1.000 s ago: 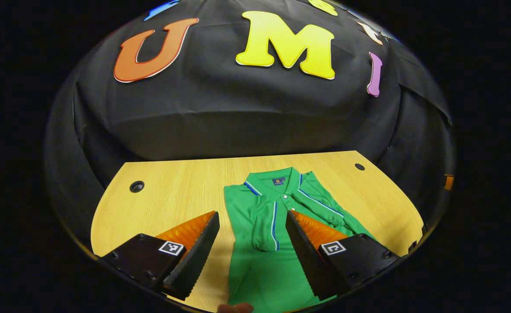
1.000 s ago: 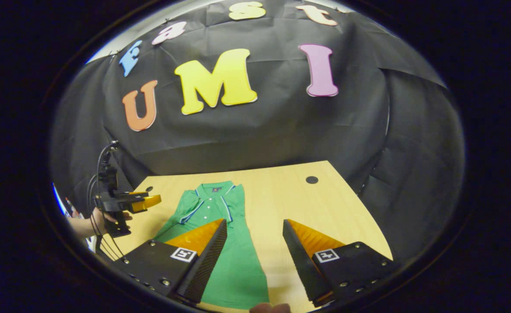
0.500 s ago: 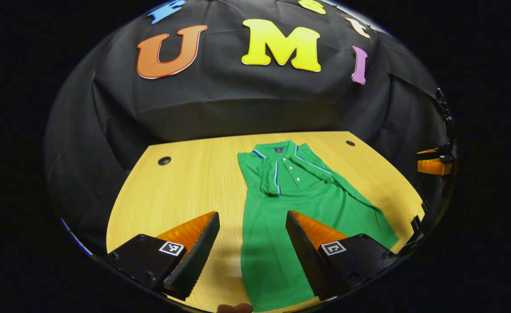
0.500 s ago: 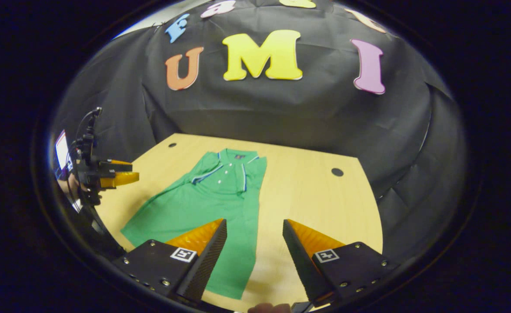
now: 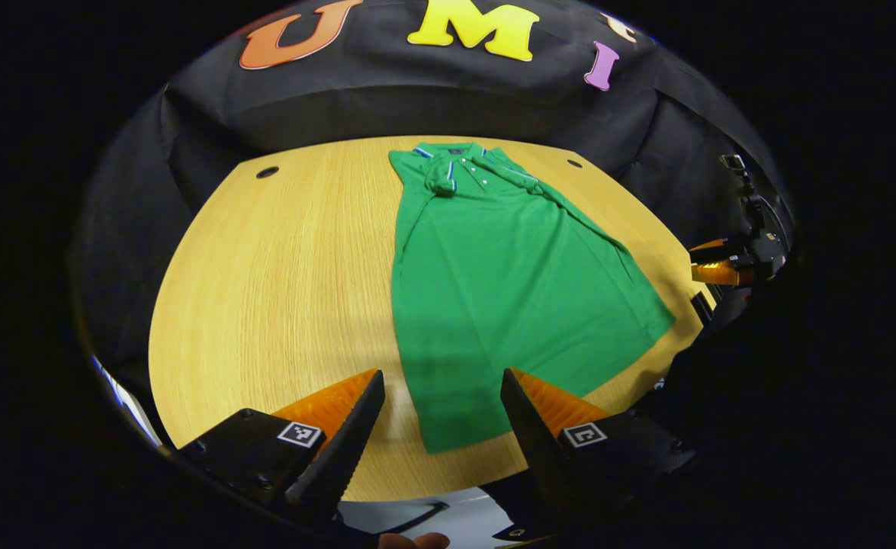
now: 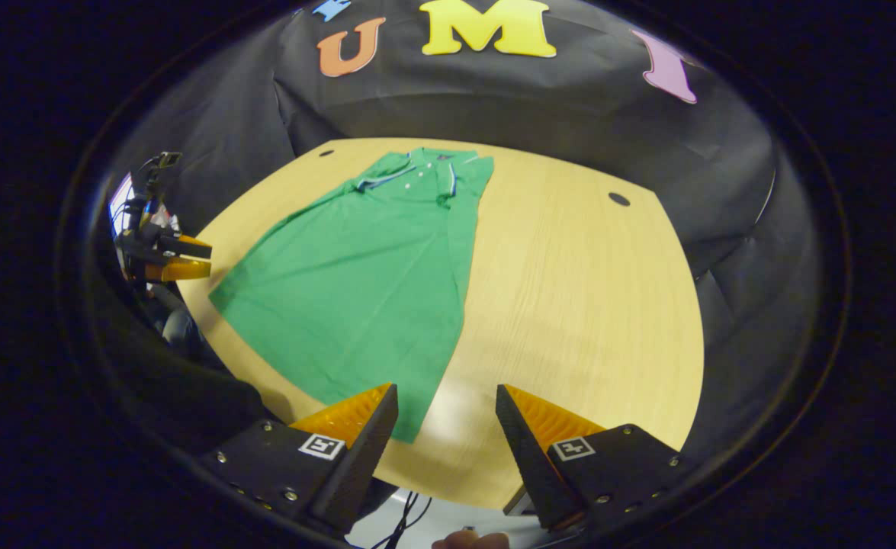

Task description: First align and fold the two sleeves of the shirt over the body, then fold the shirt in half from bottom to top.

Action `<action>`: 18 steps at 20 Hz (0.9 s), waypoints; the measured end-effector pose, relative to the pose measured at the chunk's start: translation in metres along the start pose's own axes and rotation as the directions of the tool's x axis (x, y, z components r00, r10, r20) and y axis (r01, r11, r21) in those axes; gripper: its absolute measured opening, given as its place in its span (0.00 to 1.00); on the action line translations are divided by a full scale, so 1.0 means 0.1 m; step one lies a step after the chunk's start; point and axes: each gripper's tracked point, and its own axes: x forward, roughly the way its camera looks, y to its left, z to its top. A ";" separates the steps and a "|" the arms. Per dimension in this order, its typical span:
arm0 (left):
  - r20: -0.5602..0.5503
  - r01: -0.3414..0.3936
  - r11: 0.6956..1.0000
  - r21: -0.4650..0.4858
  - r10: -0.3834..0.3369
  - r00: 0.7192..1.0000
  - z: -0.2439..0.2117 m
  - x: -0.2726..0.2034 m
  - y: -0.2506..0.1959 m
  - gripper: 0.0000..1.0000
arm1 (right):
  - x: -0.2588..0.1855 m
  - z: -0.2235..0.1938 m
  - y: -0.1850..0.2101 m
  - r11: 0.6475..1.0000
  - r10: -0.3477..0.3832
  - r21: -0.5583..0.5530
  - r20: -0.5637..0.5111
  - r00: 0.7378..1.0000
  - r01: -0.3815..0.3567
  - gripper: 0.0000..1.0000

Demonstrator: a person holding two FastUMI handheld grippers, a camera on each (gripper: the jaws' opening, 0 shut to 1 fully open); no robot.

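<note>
A green polo shirt (image 5: 493, 282) lies flat on the wooden table (image 5: 280, 290), collar at the far end, both sleeves folded over its chest. My left gripper (image 5: 441, 385) is open and hovers above the shirt's near left hem corner, holding nothing. In the right gripper view the same shirt (image 6: 364, 274) spreads to the left, and my right gripper (image 6: 446, 398) is open above its near right hem corner. The right gripper (image 5: 718, 263) also shows at the far right of the left gripper view; the left gripper (image 6: 169, 259) shows at the left edge of the right gripper view.
Two round cable holes (image 5: 267, 172) (image 5: 574, 163) sit near the table's far edge. Black cloth walls the booth behind and at the sides. The table's near edge (image 6: 448, 499) lies just under my right fingers, with cables on the floor below it.
Both grippers have pulled back and risen toward the table's near edge, from over the shirt's chest to above its hem. The whole shirt has come into sight. Both jaws stayed open.
</note>
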 end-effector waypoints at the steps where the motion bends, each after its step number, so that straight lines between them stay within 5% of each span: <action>1: -0.017 0.008 1.000 -0.008 -0.008 1.000 -0.09 0.01 -0.01 0.99 | 0.06 -0.13 -0.01 1.000 -0.004 -0.021 -0.024 1.000 0.004 0.83; 7: -0.072 0.040 0.999 -0.030 -0.042 0.997 -0.36 0.12 -0.07 0.99 | 0.23 -0.42 0.10 1.000 0.000 -0.028 -0.076 0.997 -0.002 0.83; 18: -0.055 0.042 0.998 -0.038 -0.044 0.997 -0.30 0.26 -0.18 0.99 | 0.52 -0.35 0.40 0.994 0.046 -0.097 -0.085 0.995 -0.054 0.83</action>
